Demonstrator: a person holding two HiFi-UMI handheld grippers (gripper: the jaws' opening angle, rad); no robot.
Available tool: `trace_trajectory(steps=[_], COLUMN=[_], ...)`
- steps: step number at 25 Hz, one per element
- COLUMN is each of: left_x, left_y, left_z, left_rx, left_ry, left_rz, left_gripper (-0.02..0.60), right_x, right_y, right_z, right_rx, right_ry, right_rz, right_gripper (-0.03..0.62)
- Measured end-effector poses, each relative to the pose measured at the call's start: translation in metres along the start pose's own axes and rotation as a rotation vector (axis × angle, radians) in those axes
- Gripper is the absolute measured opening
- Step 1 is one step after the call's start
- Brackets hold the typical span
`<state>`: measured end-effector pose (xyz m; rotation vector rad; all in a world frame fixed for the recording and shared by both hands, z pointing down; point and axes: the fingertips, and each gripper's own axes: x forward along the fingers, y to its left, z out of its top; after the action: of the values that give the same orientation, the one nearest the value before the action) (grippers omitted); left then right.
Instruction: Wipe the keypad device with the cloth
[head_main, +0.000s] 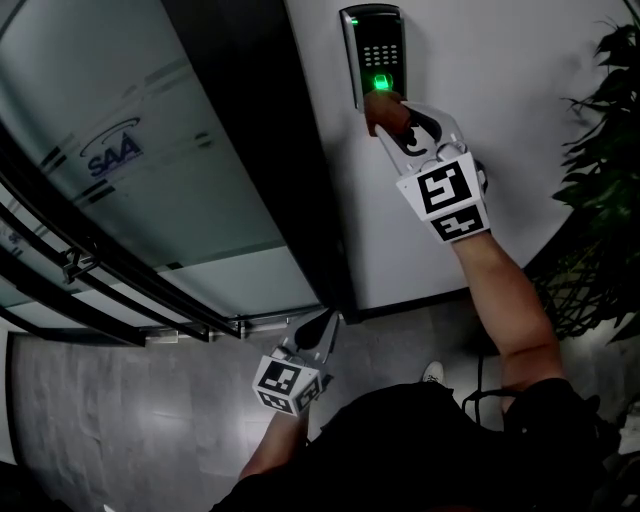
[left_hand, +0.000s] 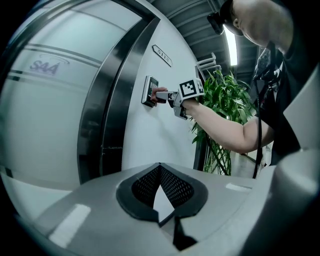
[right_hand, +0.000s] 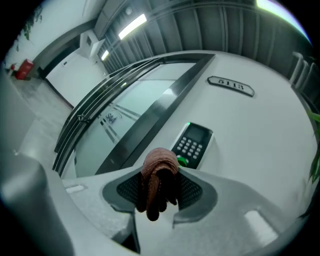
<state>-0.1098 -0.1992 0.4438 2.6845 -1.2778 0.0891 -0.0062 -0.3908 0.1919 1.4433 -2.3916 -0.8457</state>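
Cloth (head_main: 382, 104) pinched in the right tool (head_main: 394, 124) presses the keypad device (head_main: 372, 45) at its green light (head_main: 380, 82) to wipe it, while the empty left tool (head_main: 322, 326) hangs pressed together.

Bunched brown cloth (head_main: 385, 108) at keypad device (head_main: 375, 48)

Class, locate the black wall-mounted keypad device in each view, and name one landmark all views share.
Head view: black wall-mounted keypad device, top centre.
Left gripper view: the device, upper middle, small.
Right gripper view: the device, centre, above the jaws.
Shared landmark: brown cloth at its lower end.
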Motion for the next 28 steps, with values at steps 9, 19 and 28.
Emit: trace_trajectory(steps=[9,19,28], left_x=[0.001,0.000,0.001], left_y=[-0.001,0.001,-0.001], left_z=[0.000,-0.001,-0.001], left_rx=[-0.010,-0.008,-0.004], left_ry=[-0.003,-0.005,0.000], left_rz=[0.002,0.009,-0.005], left_gripper=[0.015,0.015,0.015], right_x=[0.019,0.042,0.042], right_y=[-0.064,-0.087,-0.072], right_z=[0.072,0.082,0.066], right_rx=[-0.043,-0.045,-0.055], right_ry=[-0.087,-0.070,-0.047], right_rz=[-0.110,-0.156,-0.135], right_gripper=[0.146,0.146,0.146])
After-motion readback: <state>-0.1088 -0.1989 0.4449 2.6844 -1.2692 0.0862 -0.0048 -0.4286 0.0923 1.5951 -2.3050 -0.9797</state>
